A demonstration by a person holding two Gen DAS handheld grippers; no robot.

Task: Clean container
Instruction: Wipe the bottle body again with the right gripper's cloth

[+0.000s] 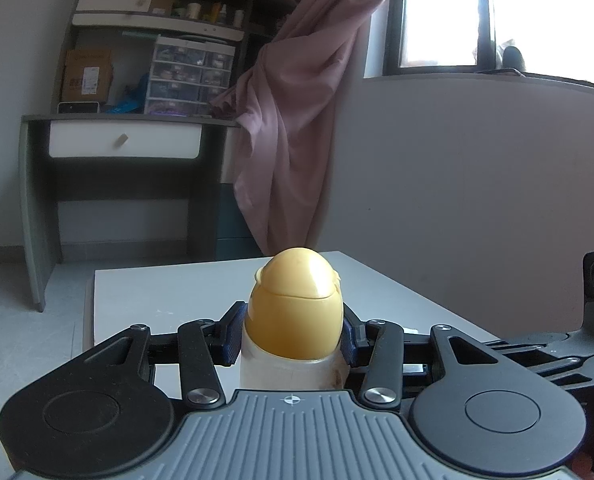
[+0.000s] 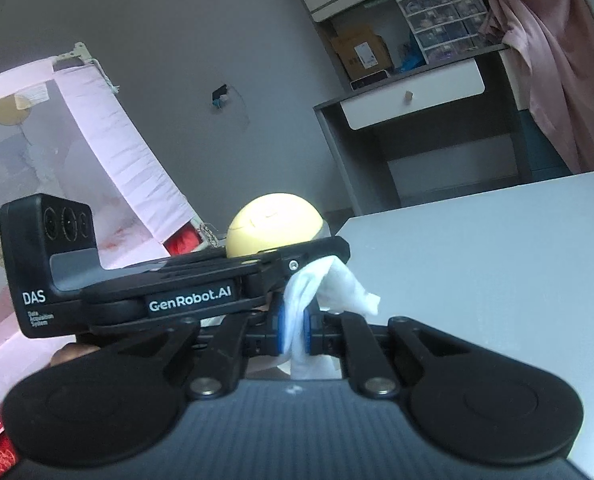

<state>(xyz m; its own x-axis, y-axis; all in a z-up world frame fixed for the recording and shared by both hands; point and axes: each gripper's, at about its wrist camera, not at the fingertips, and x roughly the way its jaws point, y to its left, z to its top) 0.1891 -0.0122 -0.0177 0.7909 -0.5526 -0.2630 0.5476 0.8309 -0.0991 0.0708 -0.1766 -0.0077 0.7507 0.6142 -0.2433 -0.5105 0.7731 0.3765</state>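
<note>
The container is a white bottle with a rounded yellow cap (image 1: 295, 308). My left gripper (image 1: 293, 334) is shut on it, blue pads against both sides just below the cap, holding it upright above the white table (image 1: 157, 300). In the right wrist view the yellow cap (image 2: 275, 228) shows behind the left gripper's black body (image 2: 185, 284). My right gripper (image 2: 295, 330) is shut on a crumpled white cloth (image 2: 329, 284), which sticks up between its blue pads, right beside the left gripper and below the cap.
A grey desk with a white drawer (image 1: 125, 144) and shelves of boxes stands behind the table. A pink curtain (image 1: 297, 100) hangs by the window. A pink patterned fabric panel (image 2: 57, 152) is at the left.
</note>
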